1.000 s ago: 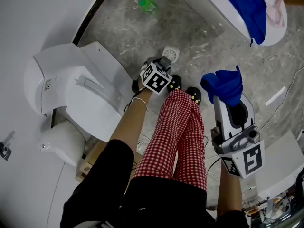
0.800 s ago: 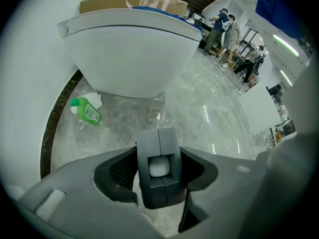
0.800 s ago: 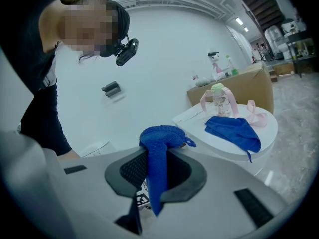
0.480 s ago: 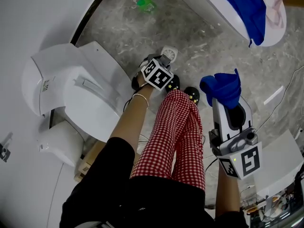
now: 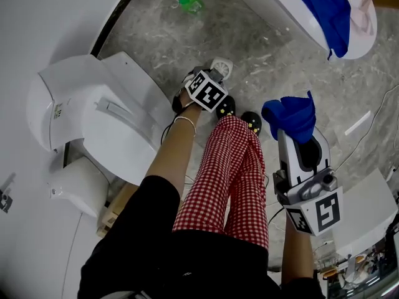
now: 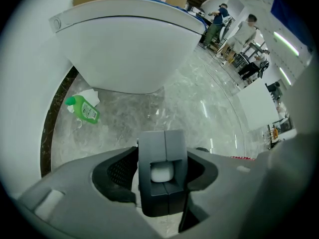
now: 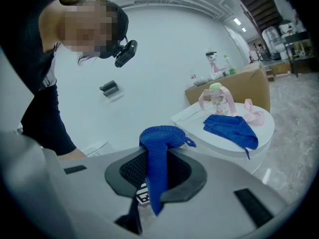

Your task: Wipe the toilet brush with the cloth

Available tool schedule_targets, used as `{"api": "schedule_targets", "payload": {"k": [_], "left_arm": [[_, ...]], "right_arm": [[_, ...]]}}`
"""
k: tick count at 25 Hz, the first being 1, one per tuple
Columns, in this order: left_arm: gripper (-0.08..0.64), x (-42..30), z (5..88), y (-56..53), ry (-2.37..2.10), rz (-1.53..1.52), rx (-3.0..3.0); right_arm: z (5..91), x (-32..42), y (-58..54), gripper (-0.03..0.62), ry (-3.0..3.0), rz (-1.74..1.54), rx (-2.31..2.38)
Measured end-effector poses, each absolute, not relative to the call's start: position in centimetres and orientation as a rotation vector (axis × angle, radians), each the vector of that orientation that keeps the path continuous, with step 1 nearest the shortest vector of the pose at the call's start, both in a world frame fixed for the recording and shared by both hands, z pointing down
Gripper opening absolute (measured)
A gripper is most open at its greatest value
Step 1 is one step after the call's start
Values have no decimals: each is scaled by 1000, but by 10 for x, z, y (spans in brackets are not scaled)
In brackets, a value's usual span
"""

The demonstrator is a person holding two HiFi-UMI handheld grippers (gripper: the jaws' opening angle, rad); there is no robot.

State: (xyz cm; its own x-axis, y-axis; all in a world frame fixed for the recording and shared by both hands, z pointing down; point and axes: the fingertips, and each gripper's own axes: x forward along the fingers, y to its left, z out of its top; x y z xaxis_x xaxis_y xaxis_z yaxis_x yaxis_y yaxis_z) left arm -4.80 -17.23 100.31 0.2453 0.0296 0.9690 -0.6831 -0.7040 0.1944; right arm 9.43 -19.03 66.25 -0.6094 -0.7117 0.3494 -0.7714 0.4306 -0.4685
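Observation:
My left gripper [image 5: 214, 80] points down at the floor beside the toilet, just over a white round brush holder [image 5: 223, 66]. In the left gripper view its jaws stand closed together on a small white rounded handle end [image 6: 162, 173], with the left gripper [image 6: 162, 151] above the marble floor. The brush head is hidden. My right gripper [image 5: 294, 129] hangs at the right, shut on a bunched blue cloth [image 5: 290, 115]. The blue cloth [image 7: 158, 148] drapes down between the jaws of the right gripper [image 7: 153, 171].
A white toilet [image 5: 93, 114] stands at the left. A green bottle [image 5: 189, 4] lies on the floor, also the green bottle [image 6: 82, 108]. A white rounded fixture [image 5: 293, 17] carries a second blue cloth [image 5: 324, 5]. The person's legs in red checked trousers [image 5: 230, 179] fill the middle.
The left gripper has edged up and away toward the white round holder. The right gripper with the blue cloth has hardly moved.

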Motion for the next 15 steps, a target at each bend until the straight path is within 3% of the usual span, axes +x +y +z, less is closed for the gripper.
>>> {"api": "schedule_targets", "payload": {"k": [15], "left_arm": [[184,-55,1016,-166,-582,1629,1924]], "right_arm": [[667,103,-186,67,-2539,956,1367]]}}
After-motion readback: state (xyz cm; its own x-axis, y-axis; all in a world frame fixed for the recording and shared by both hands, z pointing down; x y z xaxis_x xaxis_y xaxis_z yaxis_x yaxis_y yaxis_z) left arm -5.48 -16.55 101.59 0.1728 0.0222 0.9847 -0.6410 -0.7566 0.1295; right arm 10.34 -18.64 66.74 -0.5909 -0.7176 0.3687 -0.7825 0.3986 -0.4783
